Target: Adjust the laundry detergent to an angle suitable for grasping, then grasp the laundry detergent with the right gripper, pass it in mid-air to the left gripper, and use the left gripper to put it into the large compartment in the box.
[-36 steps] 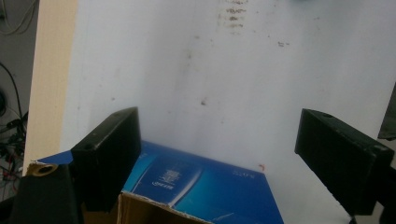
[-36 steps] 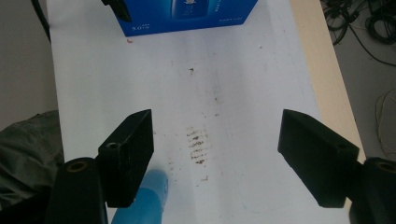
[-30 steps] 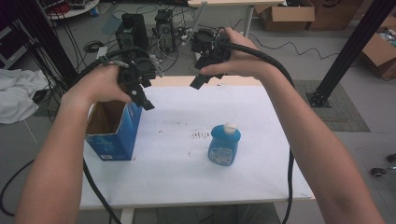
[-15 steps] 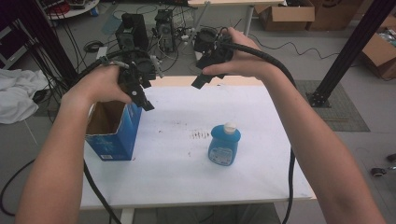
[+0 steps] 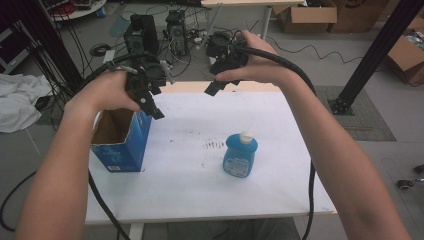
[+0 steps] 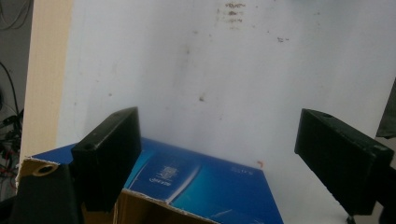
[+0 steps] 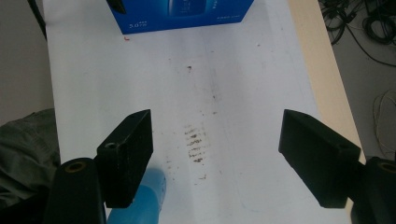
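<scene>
A blue cardboard box (image 5: 125, 142) stands with its top open at the left of the white table (image 5: 295, 150). A blue bottle (image 5: 240, 155) with a white cap stands upright near the middle. My left gripper (image 5: 151, 104) hangs open above the box's far right corner; in the left gripper view the left gripper (image 6: 224, 154) has its jaws wide apart over the box (image 6: 205, 179). My right gripper (image 5: 214, 88) is held open, high over the table's back edge. In the right gripper view the right gripper (image 7: 219, 156) looks down on the bottle (image 7: 142, 203) and the box (image 7: 184, 14).
Dark smudges (image 7: 196, 144) mark the table between box and bottle. Beyond the far edge, computer cases (image 5: 142, 27) and cables lie on the floor. A white cloth (image 5: 17, 102) is at the left, cardboard boxes (image 5: 305, 15) at the back right, and a black frame leg (image 5: 375, 55) at the right.
The right gripper has lifted a little, up and away toward the table's back edge. The left gripper, the box and the bottle have stayed where they were.
</scene>
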{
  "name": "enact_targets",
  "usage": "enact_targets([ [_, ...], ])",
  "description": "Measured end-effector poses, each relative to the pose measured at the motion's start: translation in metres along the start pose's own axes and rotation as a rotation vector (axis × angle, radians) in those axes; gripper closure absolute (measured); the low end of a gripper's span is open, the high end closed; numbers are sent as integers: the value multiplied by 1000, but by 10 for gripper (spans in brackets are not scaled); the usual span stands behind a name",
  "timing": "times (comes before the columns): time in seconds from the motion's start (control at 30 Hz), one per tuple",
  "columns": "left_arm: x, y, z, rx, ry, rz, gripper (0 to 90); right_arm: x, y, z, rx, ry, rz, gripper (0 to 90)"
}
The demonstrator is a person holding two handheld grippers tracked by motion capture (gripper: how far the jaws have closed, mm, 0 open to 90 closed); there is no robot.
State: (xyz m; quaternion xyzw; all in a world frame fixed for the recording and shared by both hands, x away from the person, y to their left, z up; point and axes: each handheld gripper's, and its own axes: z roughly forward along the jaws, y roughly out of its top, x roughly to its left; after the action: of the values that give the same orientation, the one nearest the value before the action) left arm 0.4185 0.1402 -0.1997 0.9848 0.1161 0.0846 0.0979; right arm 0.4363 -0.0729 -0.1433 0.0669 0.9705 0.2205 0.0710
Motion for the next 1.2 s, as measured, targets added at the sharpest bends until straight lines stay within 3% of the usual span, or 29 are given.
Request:
enact_targets([
  [0.53, -1, 2, 3, 3, -9, 1, 153, 0, -4, -2, -7, -1, 7, 261],
  [0.73, -2, 8, 5, 5, -18, 22, 153, 0, -9, -1, -9, -7, 19, 260],
  [1.2, -2, 13, 0, -2, -5, 35, 146, 3, -22, -15, -57, -13, 36, 246],
])
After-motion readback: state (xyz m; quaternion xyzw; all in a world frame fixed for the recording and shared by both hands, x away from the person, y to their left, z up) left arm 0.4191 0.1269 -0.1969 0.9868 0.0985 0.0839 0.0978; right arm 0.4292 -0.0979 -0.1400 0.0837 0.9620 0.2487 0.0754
